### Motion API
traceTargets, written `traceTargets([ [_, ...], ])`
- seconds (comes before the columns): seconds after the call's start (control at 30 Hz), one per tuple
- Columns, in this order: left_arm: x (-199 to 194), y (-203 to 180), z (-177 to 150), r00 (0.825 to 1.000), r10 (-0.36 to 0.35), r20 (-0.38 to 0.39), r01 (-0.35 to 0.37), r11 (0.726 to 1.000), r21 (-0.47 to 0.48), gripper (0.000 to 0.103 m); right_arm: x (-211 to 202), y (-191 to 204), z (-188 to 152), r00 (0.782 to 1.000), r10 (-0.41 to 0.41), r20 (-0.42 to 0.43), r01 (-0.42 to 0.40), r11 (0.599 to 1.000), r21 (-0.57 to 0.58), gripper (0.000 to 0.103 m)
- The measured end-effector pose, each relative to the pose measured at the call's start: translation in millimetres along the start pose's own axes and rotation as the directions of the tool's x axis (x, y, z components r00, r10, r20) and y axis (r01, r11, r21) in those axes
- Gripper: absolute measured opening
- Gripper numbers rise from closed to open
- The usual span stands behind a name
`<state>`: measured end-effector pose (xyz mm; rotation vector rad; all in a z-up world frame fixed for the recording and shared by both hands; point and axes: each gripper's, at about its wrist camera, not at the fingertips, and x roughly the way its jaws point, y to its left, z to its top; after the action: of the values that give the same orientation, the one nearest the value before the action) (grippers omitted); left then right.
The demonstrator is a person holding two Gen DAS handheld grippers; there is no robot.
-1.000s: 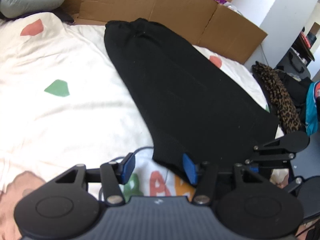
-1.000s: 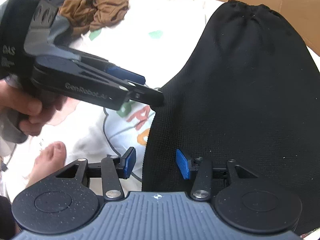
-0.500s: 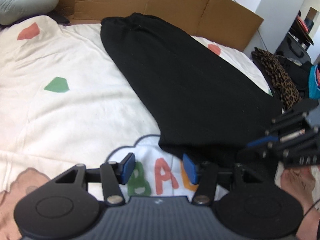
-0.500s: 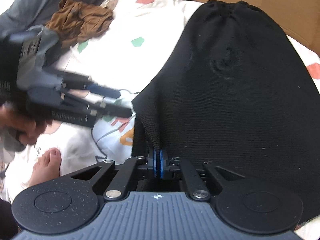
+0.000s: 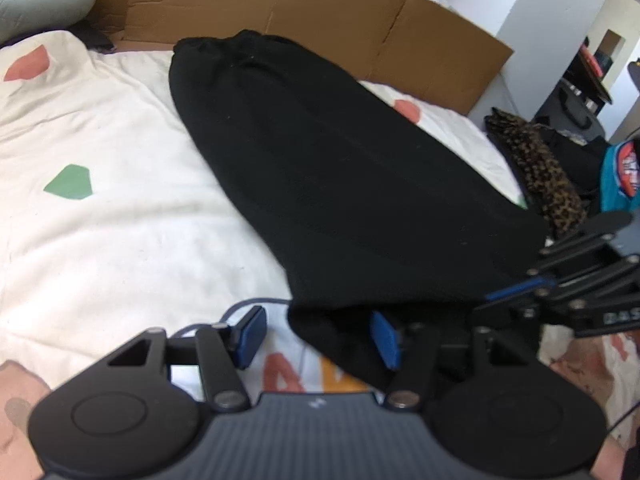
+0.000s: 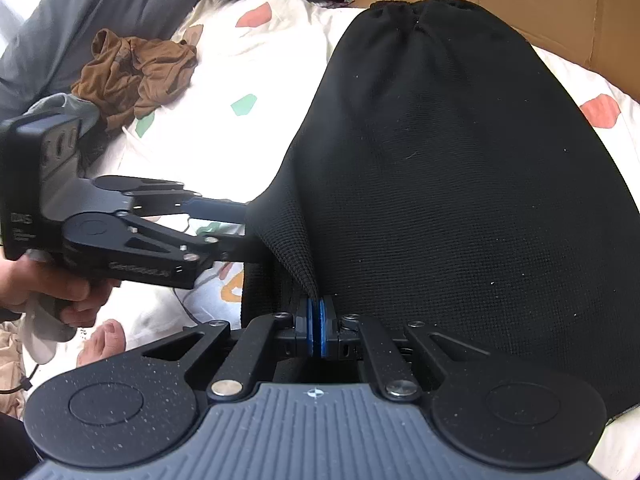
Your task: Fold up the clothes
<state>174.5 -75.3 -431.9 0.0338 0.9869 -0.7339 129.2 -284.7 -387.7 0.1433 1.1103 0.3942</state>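
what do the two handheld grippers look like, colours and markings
Both the left gripper and right gripper are matte black linkage frames with two round discs, a ribbed grey base and blue pads. Silver pivot screws dot the arms. The left gripper's side carries white lettering, too blurred to read.

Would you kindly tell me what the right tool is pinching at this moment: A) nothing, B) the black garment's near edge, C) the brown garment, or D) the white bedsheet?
B: the right tool has its blue pads shut on a fold of the black garment.
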Motion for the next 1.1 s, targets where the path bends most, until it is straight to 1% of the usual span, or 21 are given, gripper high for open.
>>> traceTargets([
  [0.03, 2.2, 0.5, 0.8, 1.0, 0.001, -0.002, -0.001, 1.0, 0.001, 0.056, -0.5, -0.2, 0.0, 1.0, 0.004, 0.001, -0.004, 1.0, 0.001, 0.002],
  [0.07, 3.4, 1.2, 1.4, 1.0, 0.0, -0.001, 0.0, 1.0, 0.004, 0.052, -1.0, -0.4, 0.0, 1.0, 0.008, 0.002, -0.008, 1.0, 0.002, 0.002],
  [0.17, 5.1, 4.3, 3.8, 1.0, 0.009, 0.0, -0.009, 1.0, 0.002, 0.026, -2.4, -1.1, 0.0, 1.0, 0.021, 0.004, -0.021, 1.0, 0.004, 0.002],
  [0.23, 4.6, 6.6, 4.3, 1.0, 0.014, 0.003, -0.014, 1.0, -0.007, 0.02, -4.1, -0.6, -0.9, 0.999, 0.048, 0.006, -0.048, 0.999, 0.007, 0.004],
  [0.27, 3.1, 7.1, 4.0, 1.0, 0.013, 0.008, -0.013, 1.0, -0.01, 0.012, -5.1, -0.2, -1.4, 0.998, 0.062, 0.006, -0.063, 0.998, 0.009, 0.004],
  [0.37, -2.9, 8.5, 1.2, 1.0, 0.016, 0.023, -0.015, 1.0, -0.018, 0.008, -7.9, 0.8, -3.0, 0.994, 0.107, 0.009, -0.107, 0.994, 0.014, 0.006],
  [0.47, -10.5, 13.2, -3.1, 0.999, 0.021, 0.036, -0.019, 0.999, -0.05, 0.006, -12.1, -3.7, -4.8, 0.991, 0.131, 0.027, -0.132, 0.99, 0.039, 0.017],
  [0.6, -16.7, 21.2, -7.9, 0.999, 0.028, 0.04, -0.025, 0.996, -0.08, 0.005, -19.3, -14.6, -6.2, 0.988, 0.143, 0.054, -0.147, 0.986, 0.08, 0.018],
  [0.67, -18.3, 22.6, -9.2, 0.999, 0.031, 0.041, -0.028, 0.997, -0.075, 0.005, -21.2, -22.4, -7.8, 0.992, 0.113, 0.058, -0.117, 0.989, 0.09, 0.02],
  [0.77, -20.7, 23.6, -9.9, 0.998, 0.036, 0.043, -0.034, 0.998, -0.062, 0.005, -20.2, -42.1, -12.6, 0.999, 0.01, 0.044, -0.015, 0.993, 0.113, 0.02],
  [0.87, -16.9, 18.7, -9.3, 0.998, 0.05, 0.035, -0.049, 0.998, -0.045, 0.005, -24.4, -70.6, -19.4, 0.996, -0.083, 0.035, 0.075, 0.981, 0.179, 0.02],
  [0.93, -18.6, 18.2, -11.6, 0.998, 0.061, 0.027, -0.06, 0.998, -0.032, 0.005, -31.6, -86.6, -25.1, 0.988, -0.152, 0.034, 0.142, 0.968, 0.207, 0.02],
  [1.0, -21.5, 17.9, -13.6, 0.997, 0.07, 0.017, -0.07, 0.997, -0.022, 0.005, -38.9, -102.6, -30.8, 0.975, -0.22, 0.03, 0.207, 0.95, 0.235, 0.02],
  [1.1, -27.6, 19.2, -17.5, 0.997, 0.082, -0.001, -0.082, 0.996, -0.026, 0.005, -51.2, -121.1, -40.4, 0.955, -0.294, 0.024, 0.276, 0.92, 0.279, 0.02],
])
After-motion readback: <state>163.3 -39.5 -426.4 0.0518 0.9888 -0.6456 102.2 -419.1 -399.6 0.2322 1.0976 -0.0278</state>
